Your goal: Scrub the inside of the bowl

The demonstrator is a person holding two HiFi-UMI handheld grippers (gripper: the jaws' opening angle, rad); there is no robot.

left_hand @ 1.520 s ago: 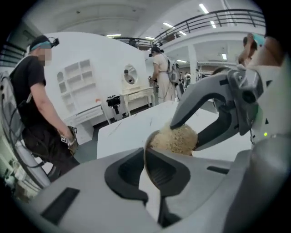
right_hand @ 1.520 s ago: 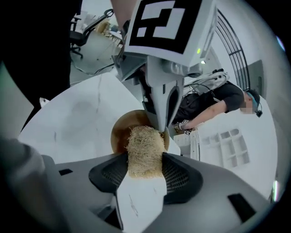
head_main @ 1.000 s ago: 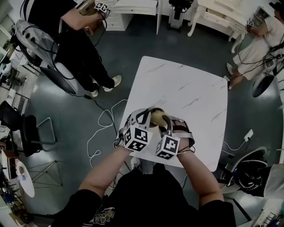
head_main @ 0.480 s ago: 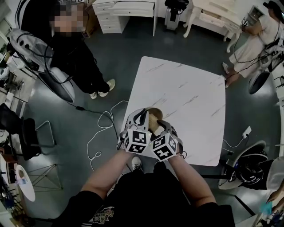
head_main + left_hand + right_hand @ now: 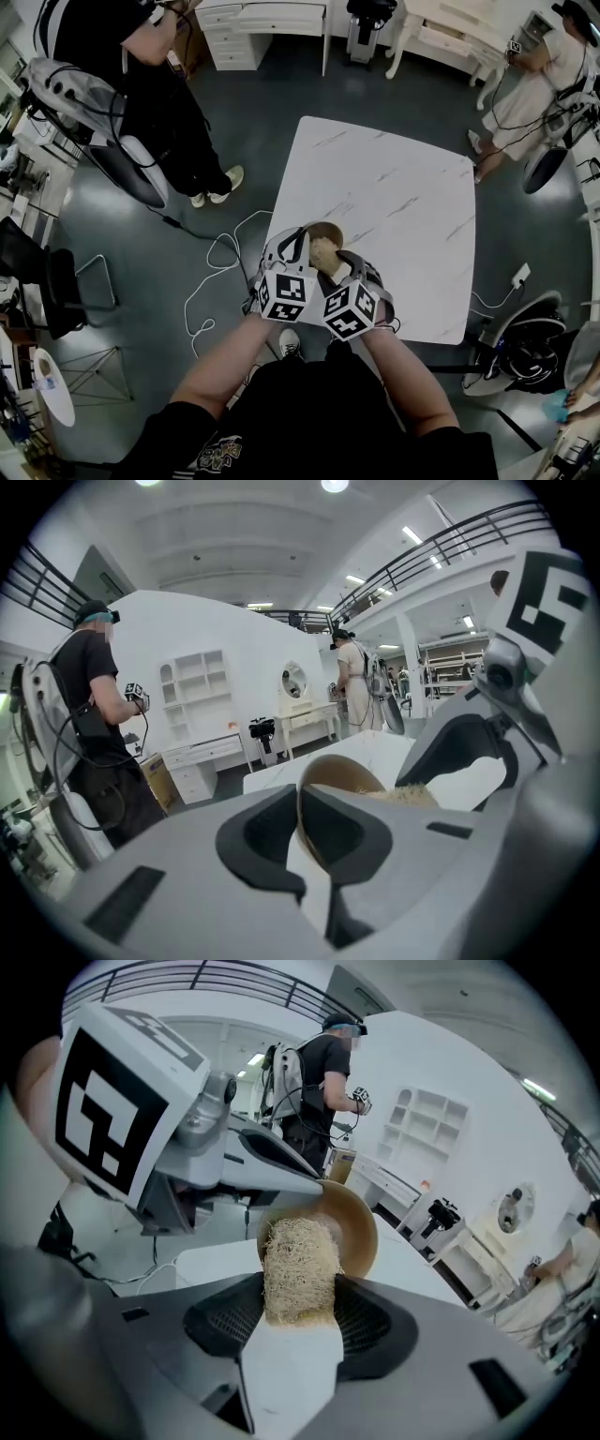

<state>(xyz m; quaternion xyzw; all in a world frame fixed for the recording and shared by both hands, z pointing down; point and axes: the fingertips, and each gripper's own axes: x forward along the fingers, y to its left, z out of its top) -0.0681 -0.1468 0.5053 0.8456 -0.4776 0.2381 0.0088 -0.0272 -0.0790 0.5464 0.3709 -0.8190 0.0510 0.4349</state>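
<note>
The bowl (image 5: 324, 234) looks light, stiff and smooth-walled, so its thin rim is the likely place to take it. There the left hand-held gripper (image 5: 300, 822) pinches it, jaws nearly together and just closed a touch further, holding it tilted over the near left edge of the tabletop (image 5: 394, 197). The right hand-held gripper (image 5: 298, 1312) stands wide on a springy fibrous scrubber (image 5: 298, 1260) pointed into the bowl's mouth. Since a second ago this gripper has rolled and tucked in beside the left one.

I can read no words, numbers or brands anywhere. My marker cubes (image 5: 286, 295) carry only black-and-white square patterns, and the print on my shirt (image 5: 281, 412) is too small.
</note>
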